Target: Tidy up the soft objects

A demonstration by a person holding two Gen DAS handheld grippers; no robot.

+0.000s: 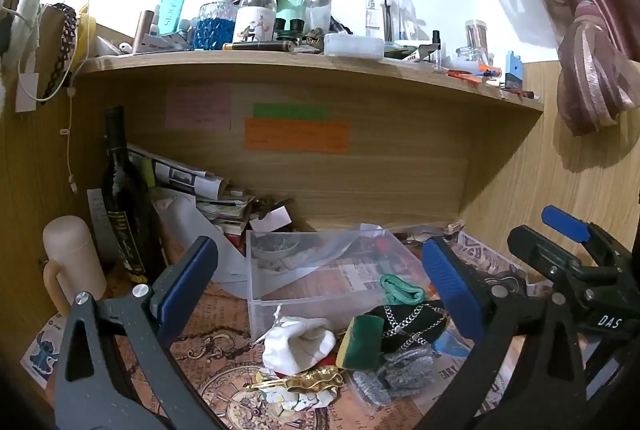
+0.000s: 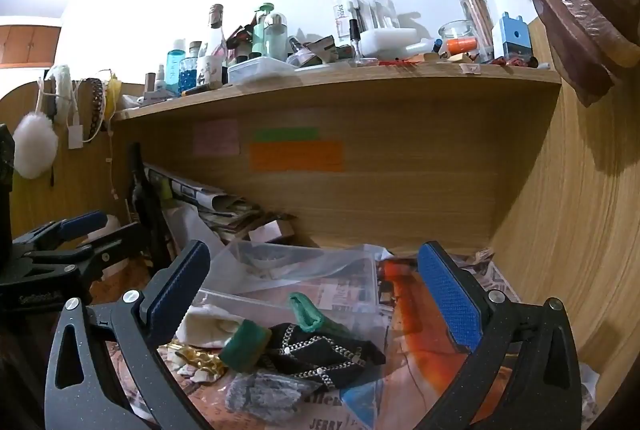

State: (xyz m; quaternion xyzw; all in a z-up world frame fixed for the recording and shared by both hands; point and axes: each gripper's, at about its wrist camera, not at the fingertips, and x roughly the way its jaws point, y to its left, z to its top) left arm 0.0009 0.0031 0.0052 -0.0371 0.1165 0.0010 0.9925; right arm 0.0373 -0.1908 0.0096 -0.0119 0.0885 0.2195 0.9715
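A pile of soft things lies on the desk in front of a clear plastic box [image 1: 320,270]: a white cloth pouch [image 1: 298,344], a green and yellow sponge [image 1: 360,342], a black chain-patterned cloth [image 1: 412,322], a teal hair tie [image 1: 402,290], and a grey scrubber [image 1: 408,366]. My left gripper [image 1: 320,290] is open and empty above the pile. My right gripper [image 2: 316,294] is open and empty over the same pile, where the sponge [image 2: 244,344], black cloth [image 2: 320,354], teal tie [image 2: 308,312] and pouch [image 2: 208,328] show. The box [image 2: 304,278] lies behind.
A dark wine bottle [image 1: 122,198], a cream mug [image 1: 72,262] and stacked papers [image 1: 208,190] stand at the left. A gold hair clip [image 1: 304,382] lies near the pile. A cluttered shelf [image 1: 312,66] runs overhead. A curtain [image 1: 584,42] hangs at the right.
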